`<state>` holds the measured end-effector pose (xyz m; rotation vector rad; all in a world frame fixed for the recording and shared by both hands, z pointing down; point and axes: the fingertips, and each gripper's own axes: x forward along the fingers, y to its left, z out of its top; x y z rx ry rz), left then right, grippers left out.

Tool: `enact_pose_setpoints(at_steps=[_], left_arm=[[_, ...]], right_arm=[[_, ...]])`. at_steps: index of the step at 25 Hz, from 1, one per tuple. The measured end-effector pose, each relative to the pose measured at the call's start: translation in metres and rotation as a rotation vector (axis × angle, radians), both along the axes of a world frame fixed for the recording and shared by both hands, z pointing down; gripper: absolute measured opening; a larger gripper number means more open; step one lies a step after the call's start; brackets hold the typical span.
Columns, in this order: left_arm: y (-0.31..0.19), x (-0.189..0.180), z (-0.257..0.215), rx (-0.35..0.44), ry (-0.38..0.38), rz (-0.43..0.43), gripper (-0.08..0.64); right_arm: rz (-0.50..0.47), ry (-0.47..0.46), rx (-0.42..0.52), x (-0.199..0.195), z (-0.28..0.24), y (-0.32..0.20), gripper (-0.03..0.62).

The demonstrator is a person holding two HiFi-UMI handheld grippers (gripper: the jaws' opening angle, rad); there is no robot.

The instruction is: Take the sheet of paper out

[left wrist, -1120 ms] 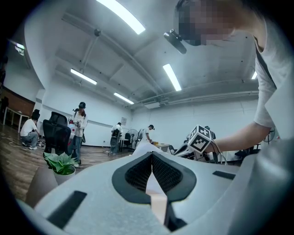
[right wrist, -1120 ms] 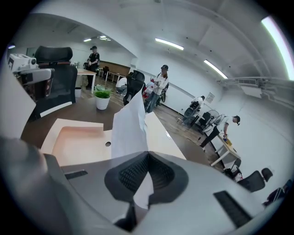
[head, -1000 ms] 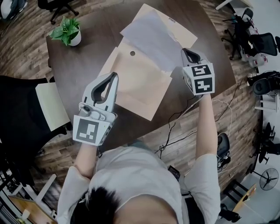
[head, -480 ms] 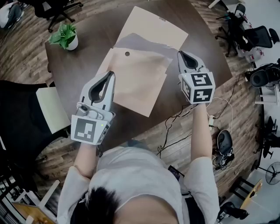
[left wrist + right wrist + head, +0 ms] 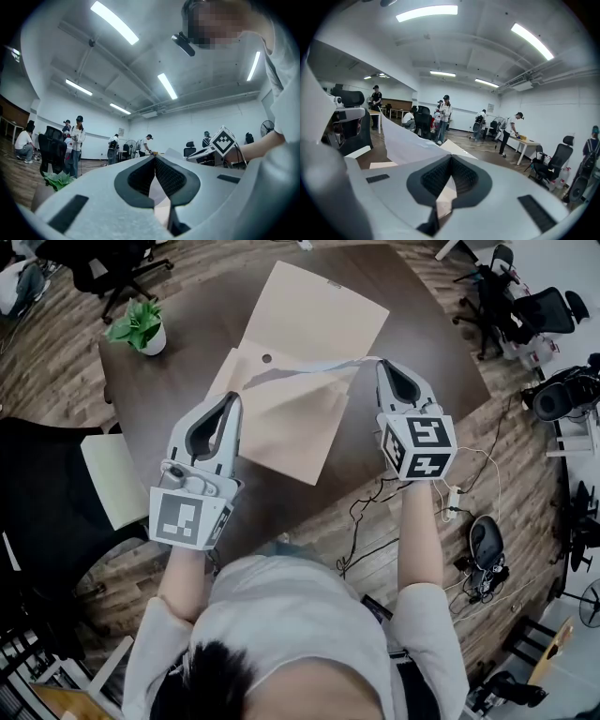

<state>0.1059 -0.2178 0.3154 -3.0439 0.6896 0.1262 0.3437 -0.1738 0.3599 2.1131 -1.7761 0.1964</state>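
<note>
Above the table, the sheet of paper hangs almost edge-on. It runs as a thin band from the mouth of the brown envelope to the right tool, which is clenched on its near corner. To finish cleanly, I judge the pull should run straight along the sheet and away from the mouth, so nothing snags or creases. The left tool, clamped on the envelope's left edge, should hold that firmly. The sheet looks pale, limp and slightly bowed. I cannot tell whether its far end is still inside.
</note>
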Motion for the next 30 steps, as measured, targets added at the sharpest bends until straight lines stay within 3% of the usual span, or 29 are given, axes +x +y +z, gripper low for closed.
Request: enact_pose_setpoints(at_steps=[30], left_arm=[[0.08, -0.005, -0.062, 0.103, 0.06, 0.04, 0.009]], right_arm=[[0.134, -0.023, 0.264, -0.034, -0.07, 0.13, 0.012]])
